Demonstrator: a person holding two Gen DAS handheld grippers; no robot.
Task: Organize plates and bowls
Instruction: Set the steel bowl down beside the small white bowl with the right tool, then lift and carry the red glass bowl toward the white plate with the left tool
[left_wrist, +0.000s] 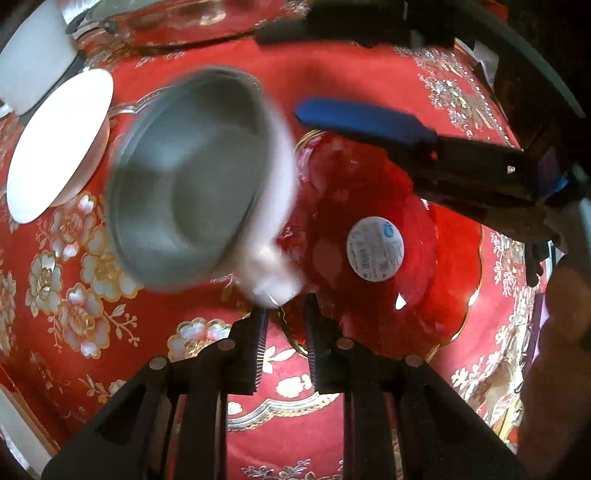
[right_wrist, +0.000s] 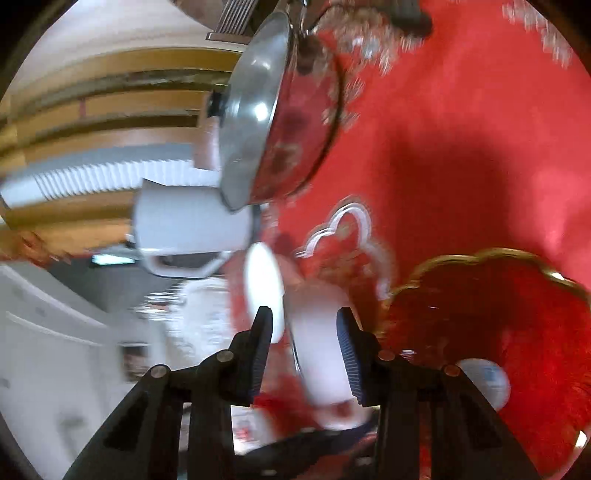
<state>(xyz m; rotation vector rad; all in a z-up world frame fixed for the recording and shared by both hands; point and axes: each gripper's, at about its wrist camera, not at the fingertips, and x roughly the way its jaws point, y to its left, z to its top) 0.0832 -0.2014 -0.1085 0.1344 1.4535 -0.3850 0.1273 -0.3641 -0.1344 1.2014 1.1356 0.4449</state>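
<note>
**Desk:** When you froze the feed, where did the bowl stand?

**Me:** Since both views were smeared, I could only place it roughly. On the left wrist camera the steel-lined bowl (left_wrist: 192, 184) hung tilted above the red tablecloth (left_wrist: 369, 74), at ten o'clock from my left gripper (left_wrist: 284, 332). Its lower rim was just beside one fingertip. That gripper's jaws stood apart with only cloth and plate edge in the gap. On the right gripper (right_wrist: 304, 321) a white wall, which I took for that bowl's outside, sat between the jaws. I could not tell whether they had bitten on it.

**Desk:** What worried you?

**Me:** If neither gripper truly had it, the bowl would have dropped onto the red glass plate (left_wrist: 369, 240) at one o'clock. Steel on glass could have chipped the gilt rim. A swing toward nine o'clock would have knocked the white bowl (left_wrist: 59, 147).

**Desk:** Your count?

**Me:** I saw two bowls and one plate. I also saw one white jug (right_wrist: 192, 225) and one steel pan (right_wrist: 280, 122) at twelve o'clock.
</note>
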